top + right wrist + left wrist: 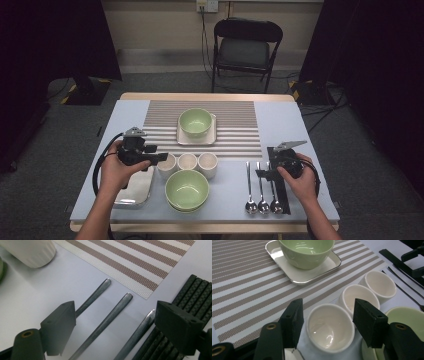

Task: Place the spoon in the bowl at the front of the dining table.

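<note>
Left gripper view: a plain white cup (329, 330), glossy and empty, sits between the left gripper's (327, 323) jaws, which flank its sides; whether the pads press it cannot be told. It is the leftmost of three cups beside a green bowl (187, 190). The right gripper (122, 327) hovers with jaws wide above the spoons (105, 322).

a small white cup (329, 330), empty and glossy inside, is seen upright at the left end of a row of three, beside a striped placemat (249, 287).
</note>
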Action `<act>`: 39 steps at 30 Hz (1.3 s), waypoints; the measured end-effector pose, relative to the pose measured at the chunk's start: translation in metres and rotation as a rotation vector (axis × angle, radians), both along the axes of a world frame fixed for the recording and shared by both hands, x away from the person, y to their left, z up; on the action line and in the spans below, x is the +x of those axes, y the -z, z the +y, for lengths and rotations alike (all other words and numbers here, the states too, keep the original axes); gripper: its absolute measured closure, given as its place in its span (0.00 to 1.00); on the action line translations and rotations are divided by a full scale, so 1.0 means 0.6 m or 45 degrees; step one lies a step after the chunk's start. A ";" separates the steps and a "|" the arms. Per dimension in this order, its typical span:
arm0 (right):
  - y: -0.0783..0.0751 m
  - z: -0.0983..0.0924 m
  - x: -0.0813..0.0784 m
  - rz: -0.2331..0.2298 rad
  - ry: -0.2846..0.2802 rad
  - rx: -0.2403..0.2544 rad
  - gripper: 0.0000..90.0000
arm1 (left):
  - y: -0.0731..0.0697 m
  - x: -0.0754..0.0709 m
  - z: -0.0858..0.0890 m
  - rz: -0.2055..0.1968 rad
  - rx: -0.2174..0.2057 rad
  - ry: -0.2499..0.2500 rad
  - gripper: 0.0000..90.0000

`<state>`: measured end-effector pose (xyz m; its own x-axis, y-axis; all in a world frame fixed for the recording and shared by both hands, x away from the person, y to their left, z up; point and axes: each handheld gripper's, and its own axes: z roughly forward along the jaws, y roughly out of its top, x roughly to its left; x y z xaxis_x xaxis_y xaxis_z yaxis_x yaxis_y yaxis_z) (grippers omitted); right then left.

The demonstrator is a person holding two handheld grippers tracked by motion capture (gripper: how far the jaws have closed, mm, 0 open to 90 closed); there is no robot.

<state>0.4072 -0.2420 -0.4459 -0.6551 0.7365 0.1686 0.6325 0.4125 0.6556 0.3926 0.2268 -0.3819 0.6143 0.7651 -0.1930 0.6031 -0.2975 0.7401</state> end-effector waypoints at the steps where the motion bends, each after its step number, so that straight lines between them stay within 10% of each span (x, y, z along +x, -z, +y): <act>1: 0.000 0.000 0.000 -0.001 0.001 0.000 0.18 | -0.001 0.000 -0.003 -0.001 0.001 0.001 0.47; 39: 0.001 0.019 0.005 -0.016 -0.046 -0.020 0.20 | -0.010 -0.002 -0.127 0.050 -0.031 0.222 0.59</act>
